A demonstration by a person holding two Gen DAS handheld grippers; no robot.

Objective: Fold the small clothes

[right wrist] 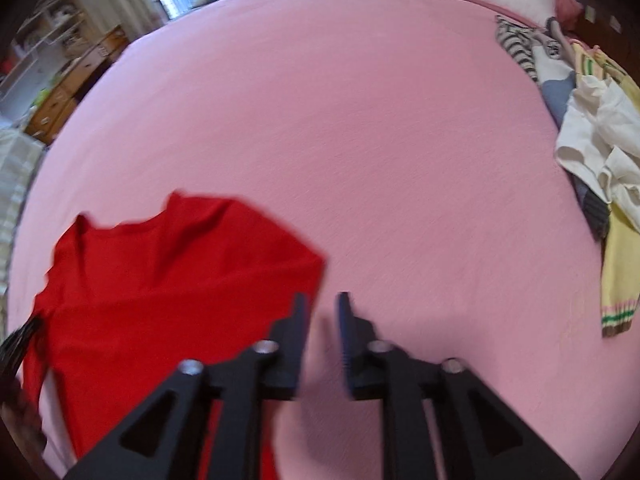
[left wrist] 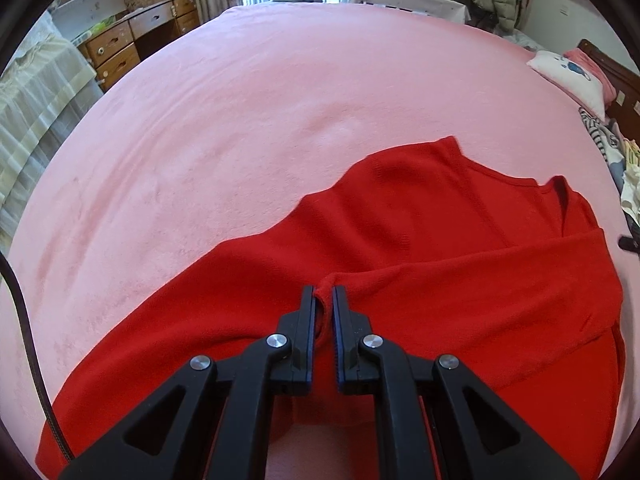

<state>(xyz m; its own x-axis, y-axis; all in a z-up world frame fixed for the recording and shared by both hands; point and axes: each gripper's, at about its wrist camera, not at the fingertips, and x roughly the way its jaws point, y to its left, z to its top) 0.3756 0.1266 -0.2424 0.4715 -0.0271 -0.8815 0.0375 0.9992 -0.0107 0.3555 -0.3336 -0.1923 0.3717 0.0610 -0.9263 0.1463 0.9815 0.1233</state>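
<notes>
A red long-sleeved top lies spread on the pink bed sheet, with one sleeve folded across its body. My left gripper is shut on the cuff end of that sleeve, and red fabric shows pinched between its pads. In the right wrist view the same red top lies at the lower left. My right gripper stands open just past the top's right edge, over bare pink sheet, with nothing between its fingers. This view is blurred.
A heap of other clothes, striped, white and yellow, lies along the bed's right side. A white pillow sits at the far right corner. A wooden chest of drawers stands beyond the bed's left edge. A black cable hangs at the left.
</notes>
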